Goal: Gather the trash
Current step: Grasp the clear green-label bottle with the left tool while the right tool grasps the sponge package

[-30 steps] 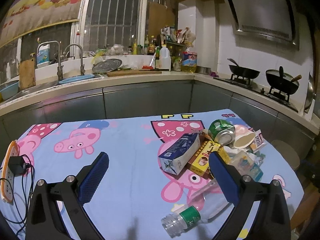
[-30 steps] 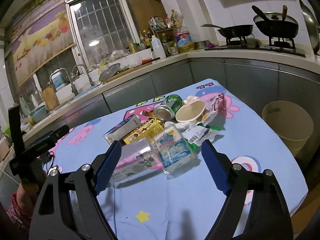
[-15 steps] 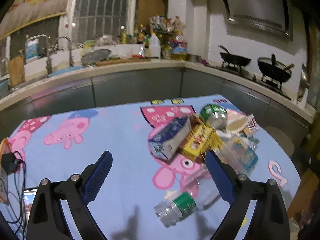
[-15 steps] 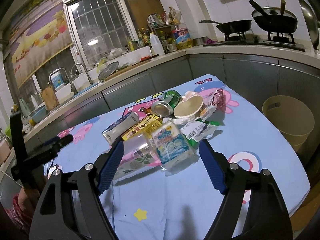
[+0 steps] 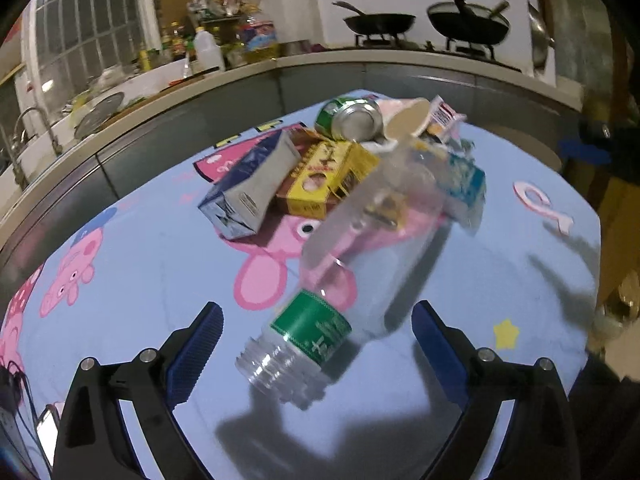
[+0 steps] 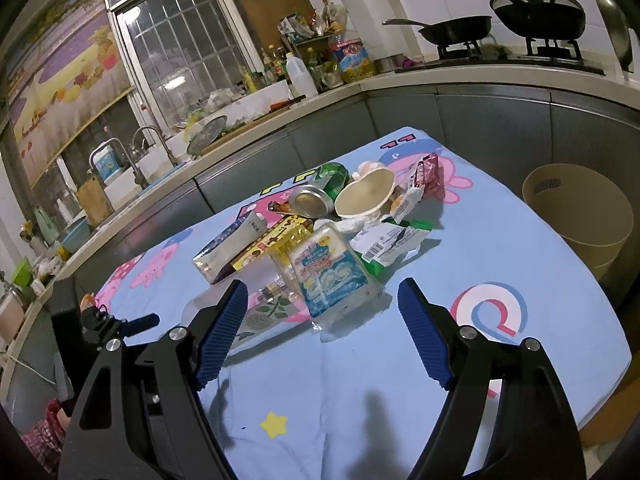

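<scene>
Since the clear plastic bottle is lying on its side on the blue cartoon tablecloth, neck end pointing back at the left gripper and body running up and right toward the trash pile, that's the one I'd grab first. The left gripper's pads are spread wide with the neck sitting between them, touching nothing yet. The right gripper is wide apart too, hovering short of the wipes pack, so left's nearer. The beige bin sits off the table's right edge.
</scene>
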